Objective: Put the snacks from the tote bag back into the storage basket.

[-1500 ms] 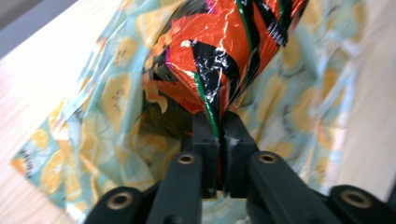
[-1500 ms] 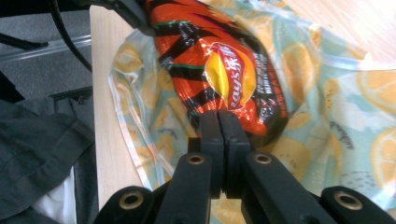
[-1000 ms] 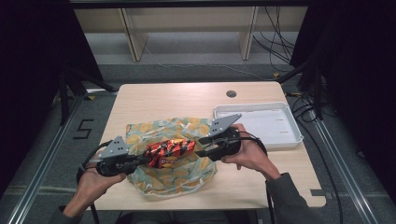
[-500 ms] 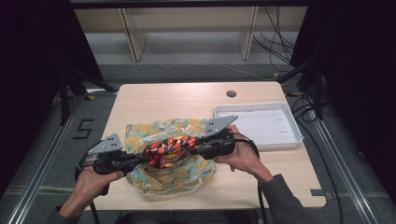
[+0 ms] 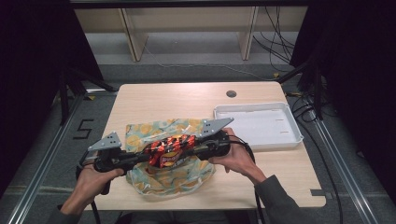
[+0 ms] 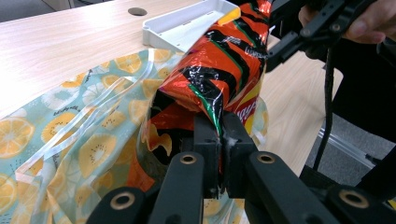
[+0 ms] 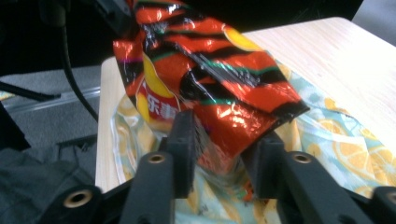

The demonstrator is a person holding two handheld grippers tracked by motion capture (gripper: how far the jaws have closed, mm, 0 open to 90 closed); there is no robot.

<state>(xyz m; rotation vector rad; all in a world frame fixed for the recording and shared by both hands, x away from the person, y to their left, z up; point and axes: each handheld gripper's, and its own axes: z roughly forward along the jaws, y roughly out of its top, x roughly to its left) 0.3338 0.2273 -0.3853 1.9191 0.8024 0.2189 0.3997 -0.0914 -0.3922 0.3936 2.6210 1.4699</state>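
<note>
Chip bag is pinched flat in my left fingers, while my right fingers have just been closing around its other end. One slippery crinkle and it drops beside the fruit-print bag below them.

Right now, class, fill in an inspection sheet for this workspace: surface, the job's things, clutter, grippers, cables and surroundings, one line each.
Surface: light wooden table with a round grommet hole.
Job's things: orange-and-black snack bag held up between both grippers, above a fruit-print zip bag lying on the table.
Clutter: empty white tray to the right of the fruit-print zip bag.
Grippers: left gripper pinched shut on one end of the snack bag; right gripper has just been closing, its jaws around the other end.
Cables: one trails from each gripper; more lie on the floor behind.
Surroundings: dark curtains, shelf legs, grey floor.
</note>
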